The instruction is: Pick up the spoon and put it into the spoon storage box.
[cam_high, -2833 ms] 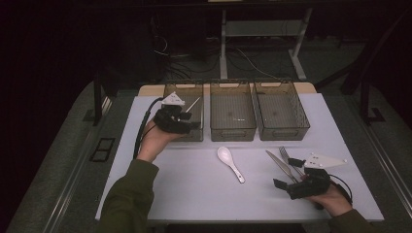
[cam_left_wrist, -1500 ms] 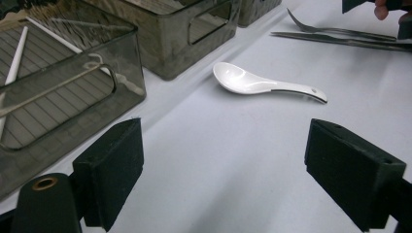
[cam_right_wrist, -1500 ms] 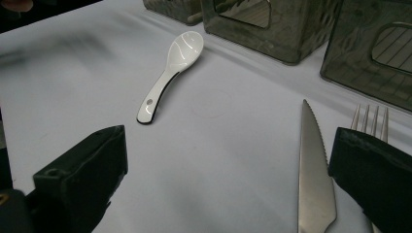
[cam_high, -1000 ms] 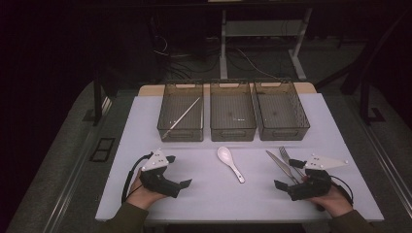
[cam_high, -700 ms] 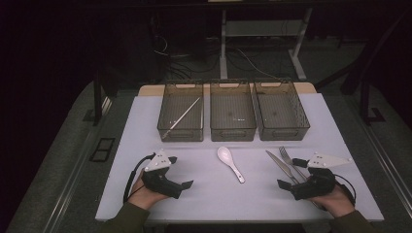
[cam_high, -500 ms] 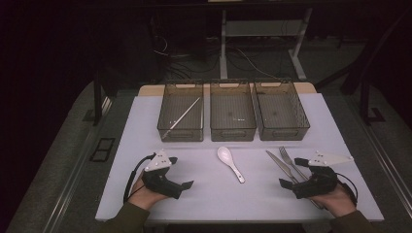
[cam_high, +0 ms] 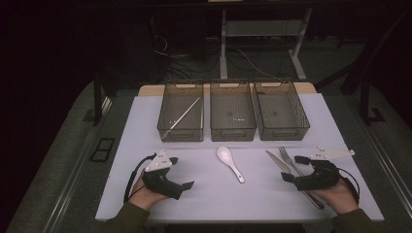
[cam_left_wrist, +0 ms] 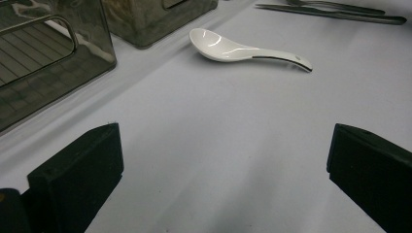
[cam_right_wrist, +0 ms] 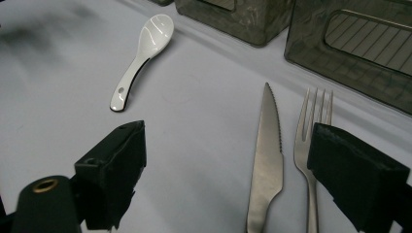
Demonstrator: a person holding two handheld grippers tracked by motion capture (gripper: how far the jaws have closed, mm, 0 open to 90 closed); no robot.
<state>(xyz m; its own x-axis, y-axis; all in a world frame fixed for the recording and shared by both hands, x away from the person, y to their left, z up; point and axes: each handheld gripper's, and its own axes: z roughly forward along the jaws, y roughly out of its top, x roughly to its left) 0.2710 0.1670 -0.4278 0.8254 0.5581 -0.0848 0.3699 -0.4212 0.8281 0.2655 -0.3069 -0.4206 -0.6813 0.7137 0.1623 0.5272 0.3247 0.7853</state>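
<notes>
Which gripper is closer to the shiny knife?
The right gripper. The knife lies on the table between its open jaws, next to the fork. The left gripper sits far across the table, past the white spoon.

I am working in what looks like a lab or a recording room, not a kitchen. My table [cam_high: 145, 126] wears a plain white cover, and its far edge carries three identical smoky plastic bins [cam_high: 232, 110] set in a neat row, staged rather than lived with. Beyond that far edge the room is kept dark; loose cables [cam_high: 194, 60] sprawl over the floor around the pale metal legs of another desk [cam_high: 223, 43]. A black frame post [cam_high: 98, 99] stands by the table's far left corner. The darker background I can't read well.
</notes>
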